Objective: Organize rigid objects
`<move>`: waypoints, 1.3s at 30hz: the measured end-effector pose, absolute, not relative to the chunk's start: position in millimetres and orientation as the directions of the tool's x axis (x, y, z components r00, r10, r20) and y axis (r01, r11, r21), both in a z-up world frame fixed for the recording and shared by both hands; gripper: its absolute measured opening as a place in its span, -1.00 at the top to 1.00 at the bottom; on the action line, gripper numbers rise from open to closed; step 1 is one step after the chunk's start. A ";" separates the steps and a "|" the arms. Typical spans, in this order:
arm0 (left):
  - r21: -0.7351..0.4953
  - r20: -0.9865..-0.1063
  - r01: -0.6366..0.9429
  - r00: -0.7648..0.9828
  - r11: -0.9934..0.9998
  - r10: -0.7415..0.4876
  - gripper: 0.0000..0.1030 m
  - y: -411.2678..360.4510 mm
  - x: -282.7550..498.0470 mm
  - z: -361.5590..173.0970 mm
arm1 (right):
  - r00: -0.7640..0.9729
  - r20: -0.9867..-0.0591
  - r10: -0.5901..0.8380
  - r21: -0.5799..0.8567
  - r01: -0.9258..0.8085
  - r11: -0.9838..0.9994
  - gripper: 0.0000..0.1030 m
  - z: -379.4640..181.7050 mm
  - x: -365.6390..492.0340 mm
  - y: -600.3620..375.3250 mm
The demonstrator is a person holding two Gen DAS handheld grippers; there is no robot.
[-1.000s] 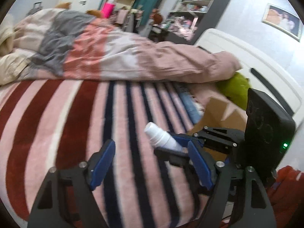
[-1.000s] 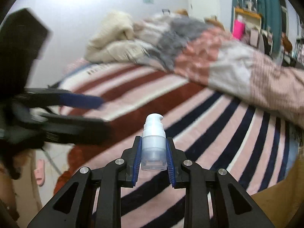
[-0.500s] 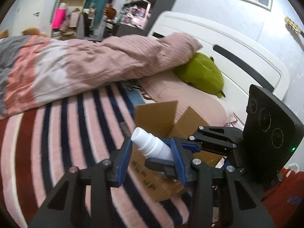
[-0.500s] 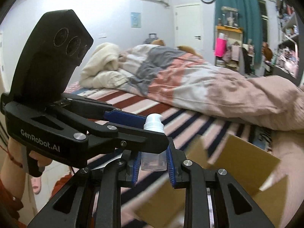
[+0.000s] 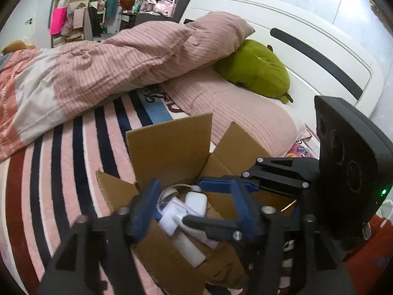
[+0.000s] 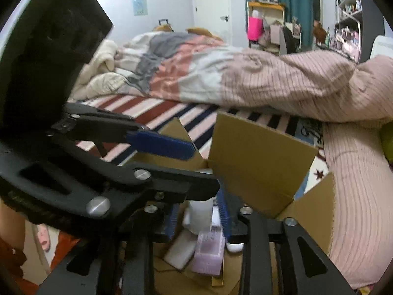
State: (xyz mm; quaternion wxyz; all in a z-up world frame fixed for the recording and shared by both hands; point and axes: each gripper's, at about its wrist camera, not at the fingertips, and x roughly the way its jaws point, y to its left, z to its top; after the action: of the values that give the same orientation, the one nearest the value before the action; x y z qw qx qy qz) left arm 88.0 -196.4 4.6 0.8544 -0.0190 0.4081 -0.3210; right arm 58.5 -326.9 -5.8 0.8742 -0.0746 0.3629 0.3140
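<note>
— Where's your bottle right now?

— Your right gripper point(image 6: 200, 217) pinches the white pump bottle point(image 6: 200, 215) between its blue ribbed pads, low over the open cardboard box point(image 6: 260, 162). Your left gripper's black finger crosses in front of it, so you only get a pale, smooth, slightly blurred section of the body; the pump head is hidden.

— And your left claw?

— Your left gripper point(image 5: 194, 206) stands spread wide, the blue pads well apart, nothing between them. Through the gap, at about 6 o'clock in the left wrist view, you look down into the box.

— What can you make out inside?

— A white rounded case point(image 5: 195, 202), a smooth white tube point(image 5: 188, 248) lying slantwise toward 5 o'clock, and a ridged pale lilac box point(image 6: 208, 253) just below the bottle in the right wrist view. A thin white cord curls at the far side. How they overlap you cannot tell; your gripper frames cover much of it.

— And around the box?

— Its plain brown flaps stand up at 12 and 2 o'clock, corrugated edge showing on the left one. It sits on a fleecy blanket point(image 5: 73, 147) striped pink, red and navy. Beyond, at 11 o'clock, a ribbed pink duvet point(image 5: 122, 61) lies bunched; at 1 o'clock a plush green cushion point(image 5: 255, 71) rests against the glossy white headboard point(image 5: 307, 39). The shelves behind are too small and cluttered to read.
</note>
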 end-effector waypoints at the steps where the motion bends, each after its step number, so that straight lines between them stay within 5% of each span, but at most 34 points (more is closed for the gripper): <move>1: -0.285 -0.681 0.525 0.478 0.802 -0.555 -0.34 -193.8 85.8 6.5 | 0.533 -0.683 0.499 0.106 -0.604 0.790 0.28 -5.8 58.6 -327.9; 4: -0.272 -0.662 0.489 0.530 0.829 -0.530 -0.41 -184.0 83.1 13.0 | 0.545 -0.676 0.495 0.093 -0.604 0.792 0.10 -2.5 53.6 -329.0; 7: -0.230 -0.625 0.417 0.630 0.879 -0.462 -0.73 -170.0 73.5 23.3 | 0.574 -0.653 0.495 0.076 -0.600 0.796 -0.22 5.3 48.8 -333.1; 13: -0.130 -0.572 0.230 0.777 0.965 -0.262 -0.76 -139.9 47.2 36.7 | 0.655 -0.554 0.513 0.044 -0.593 0.804 -0.83 23.5 32.9 -343.3; 17: -0.114 -0.554 0.130 0.815 0.985 -0.172 -0.81 -114.4 33.1 35.8 | 0.687 -0.492 0.535 0.034 -0.598 0.801 -1.00 30.8 19.9 -346.2; 39: -0.115 -0.561 0.043 0.822 0.992 -0.101 -0.81 -82.2 8.1 22.2 | 0.698 -0.490 0.522 0.038 -0.581 0.813 -1.00 31.7 9.4 -334.2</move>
State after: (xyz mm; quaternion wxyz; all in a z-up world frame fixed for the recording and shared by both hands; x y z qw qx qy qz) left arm 8.1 -82.2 22.2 0.9532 -0.0486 0.2961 -0.0378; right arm 9.4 -334.2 31.7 0.9195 -0.0600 0.2467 0.3001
